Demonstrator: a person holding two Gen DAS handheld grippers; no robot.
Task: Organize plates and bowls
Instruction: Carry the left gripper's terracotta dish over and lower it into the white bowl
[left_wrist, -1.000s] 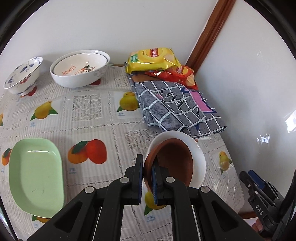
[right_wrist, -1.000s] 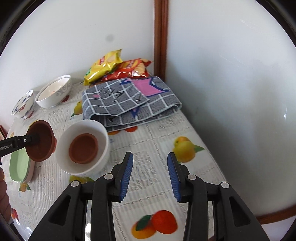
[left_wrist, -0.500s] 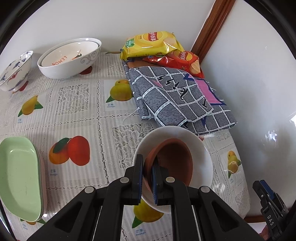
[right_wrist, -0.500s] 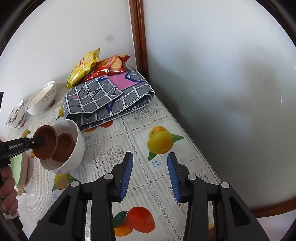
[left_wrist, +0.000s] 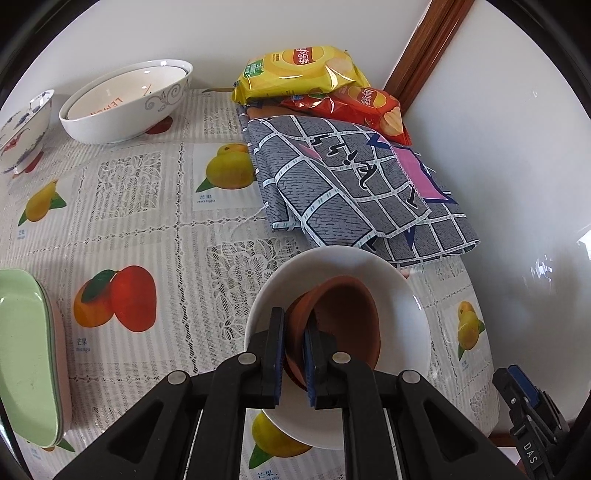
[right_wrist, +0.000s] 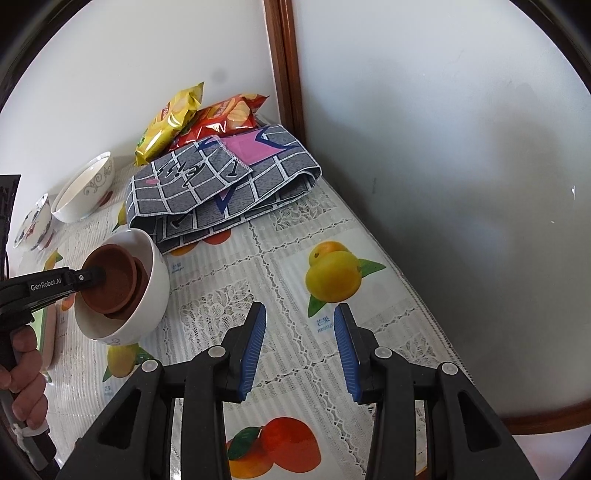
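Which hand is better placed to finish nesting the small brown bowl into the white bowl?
Left. Its tongs are shut on the small brown bowl's rim, inside the round white bowl. The right tongs are open, holding nothing, over bare tablecloth.

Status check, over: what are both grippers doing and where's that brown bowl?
Left gripper shut on brown bowl rim, bowl tilted inside white bowl over a second brown one. Right gripper open, empty, above tablecloth. Nothing in the way.
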